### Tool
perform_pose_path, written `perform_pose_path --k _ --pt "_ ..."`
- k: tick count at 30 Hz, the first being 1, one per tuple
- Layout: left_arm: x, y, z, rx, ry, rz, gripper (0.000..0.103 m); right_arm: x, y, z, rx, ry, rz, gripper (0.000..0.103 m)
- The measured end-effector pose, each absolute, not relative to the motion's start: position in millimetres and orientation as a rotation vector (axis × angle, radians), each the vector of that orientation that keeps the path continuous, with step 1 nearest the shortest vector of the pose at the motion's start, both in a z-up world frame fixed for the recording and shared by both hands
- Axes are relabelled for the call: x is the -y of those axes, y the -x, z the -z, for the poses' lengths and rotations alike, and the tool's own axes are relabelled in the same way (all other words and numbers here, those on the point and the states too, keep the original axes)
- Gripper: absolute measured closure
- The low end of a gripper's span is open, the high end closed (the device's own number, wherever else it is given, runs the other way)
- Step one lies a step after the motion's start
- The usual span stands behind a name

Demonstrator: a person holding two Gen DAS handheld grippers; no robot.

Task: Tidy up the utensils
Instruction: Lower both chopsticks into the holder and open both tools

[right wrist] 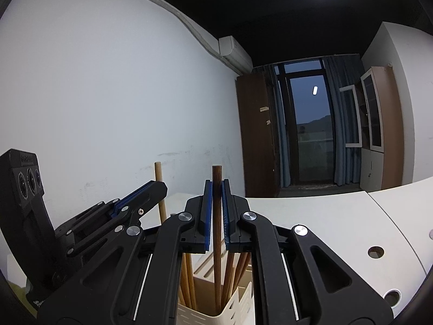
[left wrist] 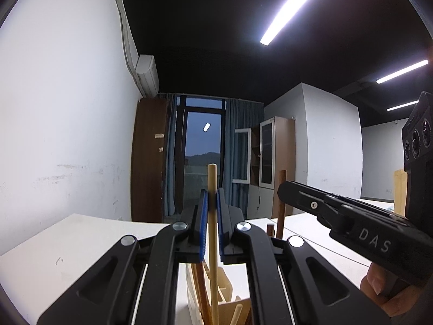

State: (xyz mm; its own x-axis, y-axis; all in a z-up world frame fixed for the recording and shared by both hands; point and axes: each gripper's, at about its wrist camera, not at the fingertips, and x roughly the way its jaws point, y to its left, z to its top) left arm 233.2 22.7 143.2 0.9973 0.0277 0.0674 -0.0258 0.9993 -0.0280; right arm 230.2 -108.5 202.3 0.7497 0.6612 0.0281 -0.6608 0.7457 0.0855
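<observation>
Light chopstick [left wrist: 213,216] upright, pinched by left tongs [left wrist: 213,203], dark chopstick [right wrist: 216,216] upright, pinched by right tongs [right wrist: 216,203]

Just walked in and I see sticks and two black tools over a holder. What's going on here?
A person is sorting chopsticks with two hand-held grippers. The left gripper has its jaws shut on a light wooden chopstick, held upright. The right gripper is shut on a dark brown chopstick, also upright. Both sticks reach down into a cream slotted holder on the white table, which already has several other chopsticks in it. Whether they are being put in or taken out, I cannot tell.
</observation>
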Motion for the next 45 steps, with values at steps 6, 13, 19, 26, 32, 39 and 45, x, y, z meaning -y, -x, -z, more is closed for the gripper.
perform_pose_path --k 6,13,19,26,32,39,45 --pt "-31 -234 -138 0.032 0.048 -0.01 0.097 106 -234 -193 -0.044 -0.073 -0.711 0.097" --pt "-32 -234 -133 0.004 0.06 0.003 0.097 106 -239 -189 -0.074 -0.057 -0.708 0.096" --pt "-36 -234 -130 -0.009 0.07 0.023 0.097 106 -242 -184 -0.101 -0.049 -0.71 0.096" --pt "-36 -237 -123 -0.035 0.065 0.035 0.097 105 -241 -176 -0.126 -0.035 -0.707 0.096" --pt "-38 -239 -121 -0.084 0.087 0.037 0.092 110 -241 -173 -0.141 -0.04 -0.7 0.087" --pt "-43 -228 -124 -0.079 0.108 0.045 0.072 115 -241 -168 -0.149 -0.036 -0.68 0.085" --pt "-39 -221 -122 -0.1 0.086 0.022 0.072 120 -237 -165 -0.161 -0.026 -0.671 0.08"
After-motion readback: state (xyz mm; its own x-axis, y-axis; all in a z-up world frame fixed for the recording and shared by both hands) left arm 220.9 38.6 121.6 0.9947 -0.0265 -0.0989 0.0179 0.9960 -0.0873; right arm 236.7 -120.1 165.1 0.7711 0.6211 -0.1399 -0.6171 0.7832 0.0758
